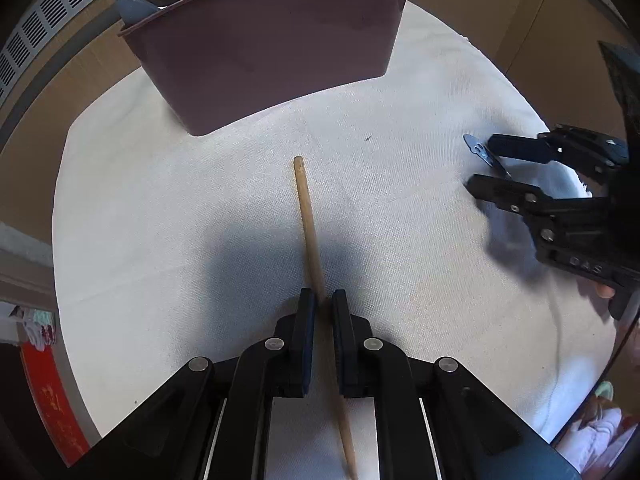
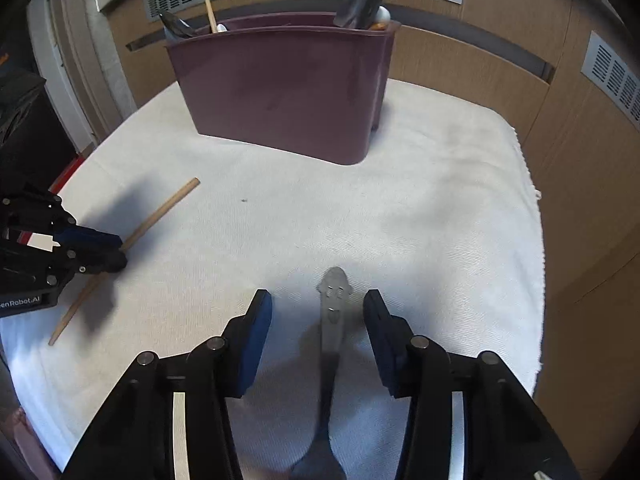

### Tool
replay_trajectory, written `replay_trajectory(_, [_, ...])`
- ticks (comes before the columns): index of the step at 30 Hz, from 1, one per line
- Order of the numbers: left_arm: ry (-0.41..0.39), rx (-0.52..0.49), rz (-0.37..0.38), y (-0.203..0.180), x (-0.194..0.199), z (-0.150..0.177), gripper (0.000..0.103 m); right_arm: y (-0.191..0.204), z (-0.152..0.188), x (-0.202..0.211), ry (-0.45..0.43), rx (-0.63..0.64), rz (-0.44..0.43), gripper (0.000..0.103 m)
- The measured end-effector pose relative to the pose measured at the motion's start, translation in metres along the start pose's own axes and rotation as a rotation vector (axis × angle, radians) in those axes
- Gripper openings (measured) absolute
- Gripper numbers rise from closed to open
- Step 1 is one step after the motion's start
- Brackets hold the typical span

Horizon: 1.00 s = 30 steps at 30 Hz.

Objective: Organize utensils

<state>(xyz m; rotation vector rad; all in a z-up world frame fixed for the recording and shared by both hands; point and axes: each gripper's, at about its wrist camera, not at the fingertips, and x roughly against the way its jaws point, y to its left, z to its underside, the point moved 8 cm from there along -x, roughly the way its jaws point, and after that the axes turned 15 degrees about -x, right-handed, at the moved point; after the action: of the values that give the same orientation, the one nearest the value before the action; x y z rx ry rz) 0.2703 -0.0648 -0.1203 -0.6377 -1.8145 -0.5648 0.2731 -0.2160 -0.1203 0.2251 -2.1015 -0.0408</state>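
Soft daylight makes the white cloth (image 1: 400, 100) bright, almost washed out beside the bin (image 1: 272, 44). Each claw throws a dark, soft-edged shadow on the cloth under it. Both pictures bend strongly at the edges and go black in the corners. The right claw (image 1: 478, 168) looks a little blurred.

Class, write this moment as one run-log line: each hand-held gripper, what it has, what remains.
left hand-held gripper: shut on wooden stick | right hand-held gripper: open, astride metal spoon | purple caddy: awaiting both
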Motion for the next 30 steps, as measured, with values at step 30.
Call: replay_trajectory(30, [-0.052,0.111,0.057,0.008,0.005,0.01,0.012,-0.01,-0.021,0.134,-0.371,-0.037,0.116,0.025])
